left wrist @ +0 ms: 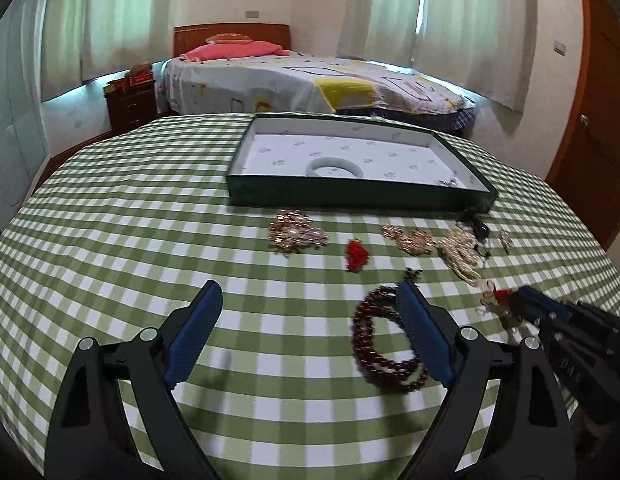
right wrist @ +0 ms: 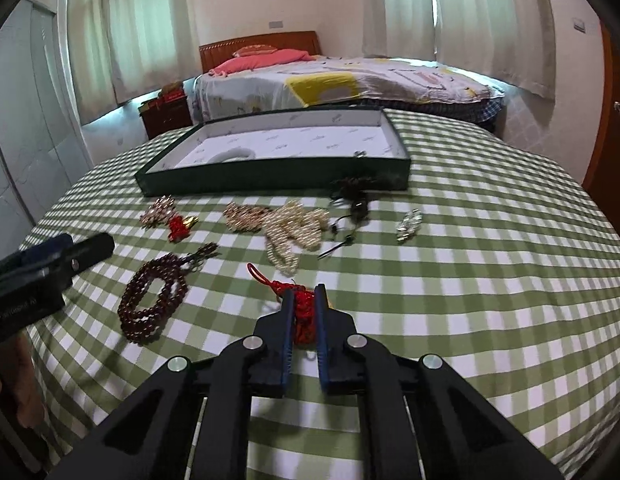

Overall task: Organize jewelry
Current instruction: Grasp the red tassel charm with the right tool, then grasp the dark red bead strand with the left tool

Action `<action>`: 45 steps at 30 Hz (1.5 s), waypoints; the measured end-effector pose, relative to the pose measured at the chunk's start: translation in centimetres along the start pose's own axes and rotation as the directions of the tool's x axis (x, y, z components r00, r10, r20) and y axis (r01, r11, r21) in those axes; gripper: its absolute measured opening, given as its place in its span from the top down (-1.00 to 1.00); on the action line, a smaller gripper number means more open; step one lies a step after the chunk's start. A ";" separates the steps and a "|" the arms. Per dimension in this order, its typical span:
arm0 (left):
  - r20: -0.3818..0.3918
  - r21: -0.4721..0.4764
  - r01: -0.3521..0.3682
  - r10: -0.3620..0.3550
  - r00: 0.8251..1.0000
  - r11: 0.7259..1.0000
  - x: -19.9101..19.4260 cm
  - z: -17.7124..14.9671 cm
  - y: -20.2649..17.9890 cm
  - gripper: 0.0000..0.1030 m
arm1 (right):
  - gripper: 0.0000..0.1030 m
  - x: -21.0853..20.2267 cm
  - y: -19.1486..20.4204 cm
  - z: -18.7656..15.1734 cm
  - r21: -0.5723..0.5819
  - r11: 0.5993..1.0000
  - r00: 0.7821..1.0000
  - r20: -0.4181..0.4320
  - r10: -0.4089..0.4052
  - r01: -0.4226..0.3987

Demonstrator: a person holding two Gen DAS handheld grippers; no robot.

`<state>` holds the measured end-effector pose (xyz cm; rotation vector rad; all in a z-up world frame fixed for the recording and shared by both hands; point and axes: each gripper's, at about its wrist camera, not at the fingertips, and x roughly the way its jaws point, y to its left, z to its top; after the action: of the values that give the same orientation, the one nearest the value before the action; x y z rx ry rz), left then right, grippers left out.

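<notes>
The right gripper [right wrist: 304,300] pinches the red knot charm [right wrist: 302,312] on the checked cloth [right wrist: 469,280], near the green tray [right wrist: 270,184]. The left gripper [left wrist: 310,300] hangs wide open, nearer than the tray, holding nothing.

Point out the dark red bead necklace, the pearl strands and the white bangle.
Bead necklace [right wrist: 152,300]: right wrist view, on its coiled loops.
Pearl strands [right wrist: 296,230]: right wrist view, middle of the pile.
White bangle [left wrist: 334,168]: left wrist view, its near rim.

We see bare checked tablecloth [left wrist: 122,240] left of the jewelry; the dark bead strand [left wrist: 383,340], pearl heap [right wrist: 294,232] and tray [right wrist: 270,180] crowd the middle.
</notes>
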<state>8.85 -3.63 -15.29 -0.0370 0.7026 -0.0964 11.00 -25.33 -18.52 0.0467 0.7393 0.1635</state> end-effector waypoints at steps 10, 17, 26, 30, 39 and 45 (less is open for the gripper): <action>-0.078 0.063 0.031 -0.026 0.997 0.998 2.1 -1.2 -3.4 -0.68 | 0.80 -0.8 -2.4 -0.3 0.057 0.998 1.000 0.024 -0.018 0.016; -0.135 0.066 0.010 -0.001 0.991 0.998 3.6 -1.8 -3.6 -0.64 | 0.80 -0.5 -2.4 -0.4 0.063 0.998 1.000 0.025 -0.006 0.005; -0.104 0.076 0.053 -0.045 0.994 0.996 2.8 -1.9 -2.7 0.59 | 0.80 -0.3 -2.3 -0.4 0.066 0.998 1.000 0.024 -0.004 0.003; -0.105 0.060 0.073 -0.066 0.992 0.996 2.8 -1.9 -2.2 0.70 | 0.80 -0.3 -1.9 -0.4 0.055 0.998 1.000 0.025 -0.004 0.002; -0.039 0.066 0.104 -0.101 0.994 0.992 0.9 -0.8 -2.0 0.79 | 0.80 -0.5 -1.4 0.1 0.044 0.999 0.999 0.039 0.004 -0.006; 0.006 0.081 0.103 -0.104 0.995 0.991 -0.2 0.1 -2.0 0.79 | 0.80 -0.7 -1.1 0.5 0.040 0.999 0.999 0.048 0.011 -0.013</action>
<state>8.59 -5.62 -14.97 0.0039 0.6858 -0.2237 10.97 -26.52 -17.77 0.0929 0.6947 0.1581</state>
